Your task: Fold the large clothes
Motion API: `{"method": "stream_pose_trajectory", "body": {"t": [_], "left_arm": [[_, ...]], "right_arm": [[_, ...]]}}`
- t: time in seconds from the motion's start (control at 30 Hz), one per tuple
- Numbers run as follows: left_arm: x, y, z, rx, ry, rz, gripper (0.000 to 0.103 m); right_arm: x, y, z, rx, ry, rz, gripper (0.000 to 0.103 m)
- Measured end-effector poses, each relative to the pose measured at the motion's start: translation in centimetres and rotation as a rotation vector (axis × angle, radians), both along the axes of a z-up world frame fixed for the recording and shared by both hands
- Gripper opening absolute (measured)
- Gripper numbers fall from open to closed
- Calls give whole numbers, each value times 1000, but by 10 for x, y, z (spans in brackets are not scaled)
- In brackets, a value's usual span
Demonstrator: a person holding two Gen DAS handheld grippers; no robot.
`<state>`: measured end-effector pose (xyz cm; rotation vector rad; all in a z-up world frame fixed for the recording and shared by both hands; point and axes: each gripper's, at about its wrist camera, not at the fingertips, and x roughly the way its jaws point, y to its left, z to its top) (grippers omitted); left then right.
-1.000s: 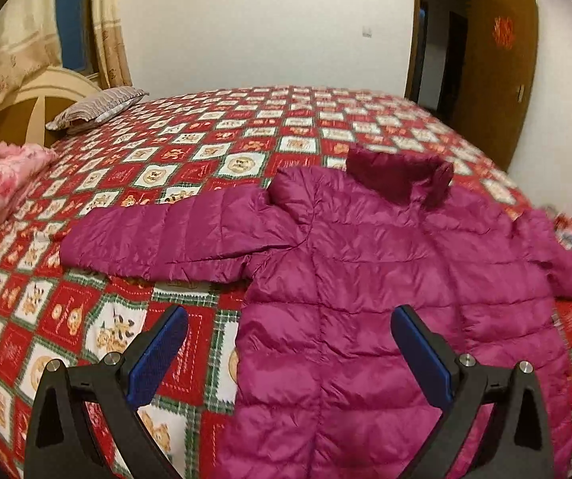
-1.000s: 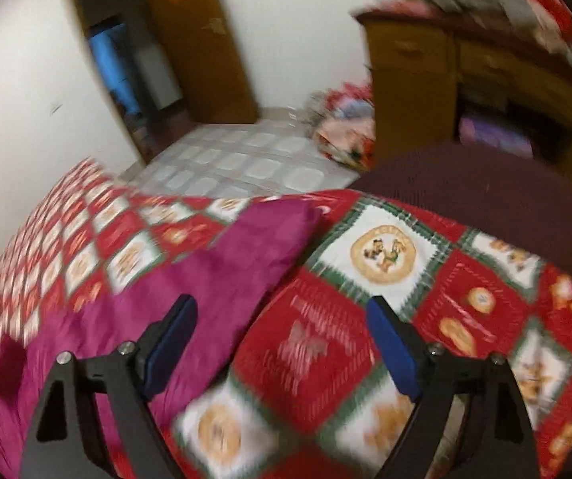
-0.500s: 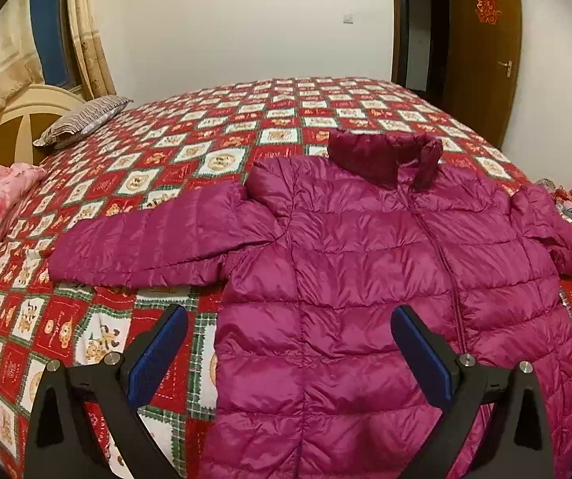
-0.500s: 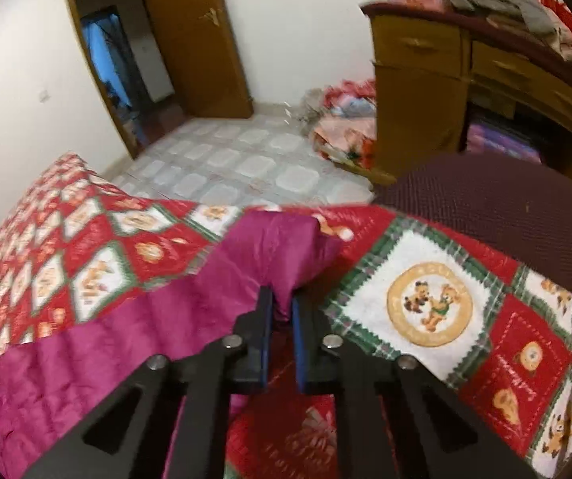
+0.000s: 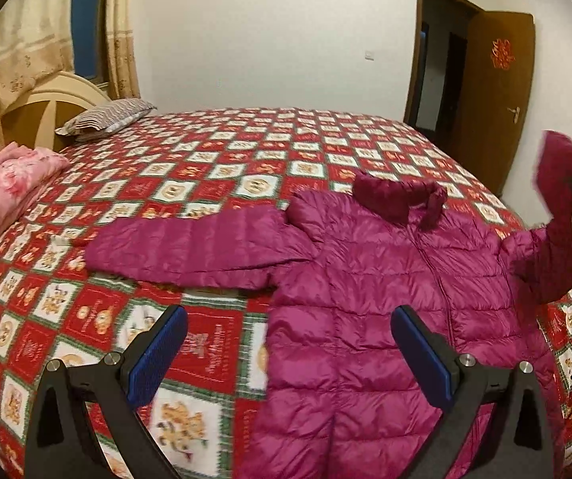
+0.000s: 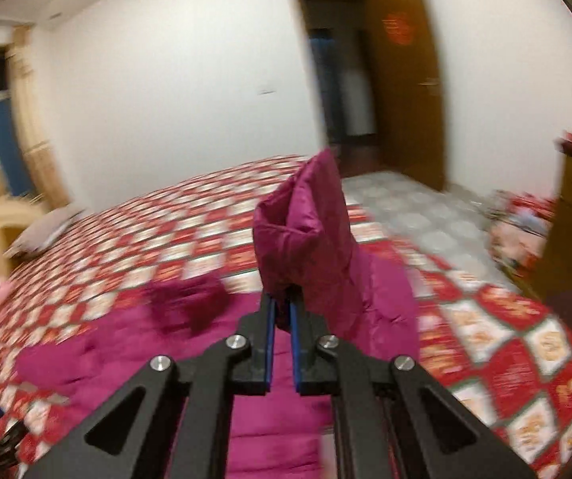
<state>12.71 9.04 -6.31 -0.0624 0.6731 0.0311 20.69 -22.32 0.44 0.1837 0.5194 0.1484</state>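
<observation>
The puffer jacket's (image 5: 365, 299) sleeve cuff (image 6: 302, 239) is pinched by the right tongs (image 6: 282, 311), raised for folding inward; the left tongs (image 5: 286, 351) are held spread.

There is one jacket (image 5: 365, 279) with two sleeves: one (image 5: 190, 251) lies flat, the other (image 6: 306, 239) is raised. Two grippers show, the left (image 5: 290, 343) with two blue pads (image 5: 158, 355) set wide apart, the right (image 6: 282, 319) with its two pads pinched on the raised sleeve. On the one bed (image 5: 246, 151) lie one striped pillow (image 5: 106, 117) and one pink bundle (image 5: 6, 195); the room has one brown door (image 5: 497, 92).
</observation>
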Motion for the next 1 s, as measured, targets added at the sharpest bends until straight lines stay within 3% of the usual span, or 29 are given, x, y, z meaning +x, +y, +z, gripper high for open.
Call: {"method": "stream_pose_trajectory", "body": {"t": [0.13, 0.23, 0.5, 0.57, 0.6, 0.63, 0.7, 0.77, 0.83, 0.93, 1.0], "left_arm": [[-9, 24, 5, -10, -25, 39, 102], [-12, 39, 4, -13, -30, 67, 102], [-3, 64, -11, -54, 3, 110, 102], [1, 62, -14, -52, 9, 104, 102], [2, 59, -14, -49, 11, 100, 102], [4, 57, -15, -47, 13, 95, 102], [8, 51, -15, -43, 17, 80, 102], [13, 43, -13, -32, 14, 56, 102], [17, 34, -11, -11, 3, 38, 102], [28, 16, -6, 20, -25, 2, 102], [39, 2, -6, 46, -33, -17, 102]], "right_arm": [[4, 74, -23, -12, 25, 146, 9], [10, 123, -52, 29, 96, 229, 9], [26, 183, -107, 36, 197, 313, 10], [27, 189, -113, 64, 209, 344, 16], [27, 190, -113, 80, 221, 366, 25], [28, 189, -113, 112, 243, 409, 49], [21, 181, -105, 167, 226, 442, 76], [11, 166, -88, 199, 179, 461, 76], [6, 141, -72, 197, 137, 429, 58], [10, 89, -60, 140, 114, 263, 36], [16, 50, -62, 103, 113, 115, 34]]}}
